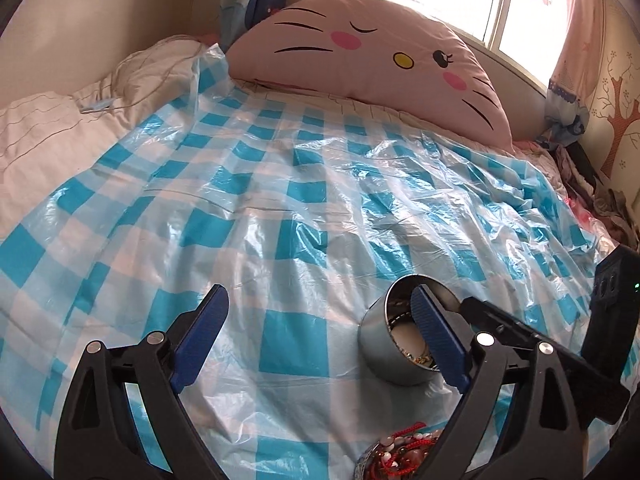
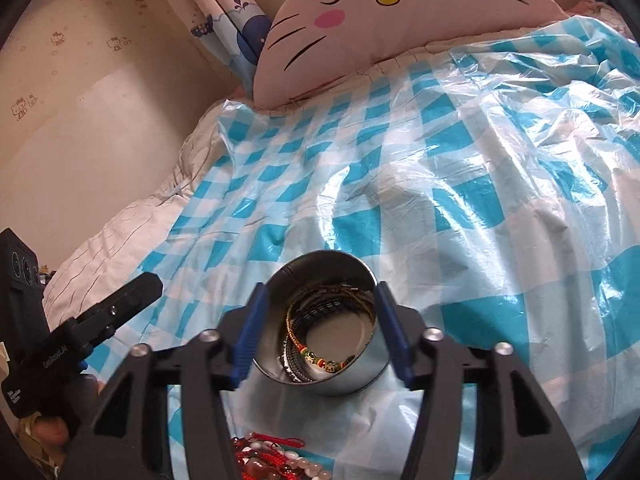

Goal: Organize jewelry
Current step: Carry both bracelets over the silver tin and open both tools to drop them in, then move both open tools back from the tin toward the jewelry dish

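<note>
Both cameras sit low over the bed, each looking forward along its own tool toward the pink cat pillow (image 1: 372, 64) at the headboard. The left wrist view has the window behind the pillow. Its tool (image 1: 320, 334) frames the checked plastic sheet (image 1: 240, 208), with the metal tin (image 1: 394, 340) close at lower right. The right wrist view sits nearer the tin (image 2: 324, 332), looking down into it between its tool (image 2: 318, 334). Both views share pillow (image 2: 400, 8), sheet (image 2: 460, 168), tin and red beads (image 1: 404, 452) at the bottom edge.

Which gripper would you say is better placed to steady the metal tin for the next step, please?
Right. The right gripper has its open jaws on both sides of the metal tin. The left gripper is open over the checkered sheet, beside the tin.
</note>
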Available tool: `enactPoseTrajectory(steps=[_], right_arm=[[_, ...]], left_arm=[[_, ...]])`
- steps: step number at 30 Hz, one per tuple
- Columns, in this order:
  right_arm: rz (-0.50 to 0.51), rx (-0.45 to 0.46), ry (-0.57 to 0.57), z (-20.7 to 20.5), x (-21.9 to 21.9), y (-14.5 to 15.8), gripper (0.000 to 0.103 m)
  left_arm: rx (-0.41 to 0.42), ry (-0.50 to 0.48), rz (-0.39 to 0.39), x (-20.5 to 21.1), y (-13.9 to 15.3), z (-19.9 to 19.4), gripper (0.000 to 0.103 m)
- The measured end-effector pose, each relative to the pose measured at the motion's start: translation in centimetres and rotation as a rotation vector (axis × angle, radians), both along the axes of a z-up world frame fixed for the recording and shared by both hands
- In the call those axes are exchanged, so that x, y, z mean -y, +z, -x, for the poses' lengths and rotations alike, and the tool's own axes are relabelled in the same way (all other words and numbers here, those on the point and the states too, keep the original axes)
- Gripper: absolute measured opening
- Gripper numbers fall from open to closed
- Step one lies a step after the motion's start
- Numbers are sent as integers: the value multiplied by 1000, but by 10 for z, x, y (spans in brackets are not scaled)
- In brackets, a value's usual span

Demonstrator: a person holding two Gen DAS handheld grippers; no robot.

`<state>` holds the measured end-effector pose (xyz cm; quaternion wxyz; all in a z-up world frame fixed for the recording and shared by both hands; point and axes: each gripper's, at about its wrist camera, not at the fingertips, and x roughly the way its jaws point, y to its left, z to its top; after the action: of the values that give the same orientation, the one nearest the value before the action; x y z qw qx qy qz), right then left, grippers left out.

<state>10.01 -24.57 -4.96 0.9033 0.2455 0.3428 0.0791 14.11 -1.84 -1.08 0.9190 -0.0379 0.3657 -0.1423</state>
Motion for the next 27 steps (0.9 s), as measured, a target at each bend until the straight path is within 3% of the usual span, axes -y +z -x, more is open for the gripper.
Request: enactPoseTrajectory(steps=[3, 6, 15, 21, 27], right_arm=[[30, 41, -28, 17, 3, 12, 58], [47, 40, -56, 35, 3, 15, 70], [102, 31, -117, 91, -8, 22, 90], [59, 42, -215, 120, 5, 23, 93], [29, 13, -262, 121, 16, 17, 93]], left_arm=[[-16, -1, -36, 0, -6, 9, 89], [-32, -9, -60, 0, -11, 19, 89], [-33, -59, -159, 11, -19, 59, 89], [-23, -82, -194, 15, -18, 79, 91], [-22, -88, -222, 19, -20, 82, 92]])
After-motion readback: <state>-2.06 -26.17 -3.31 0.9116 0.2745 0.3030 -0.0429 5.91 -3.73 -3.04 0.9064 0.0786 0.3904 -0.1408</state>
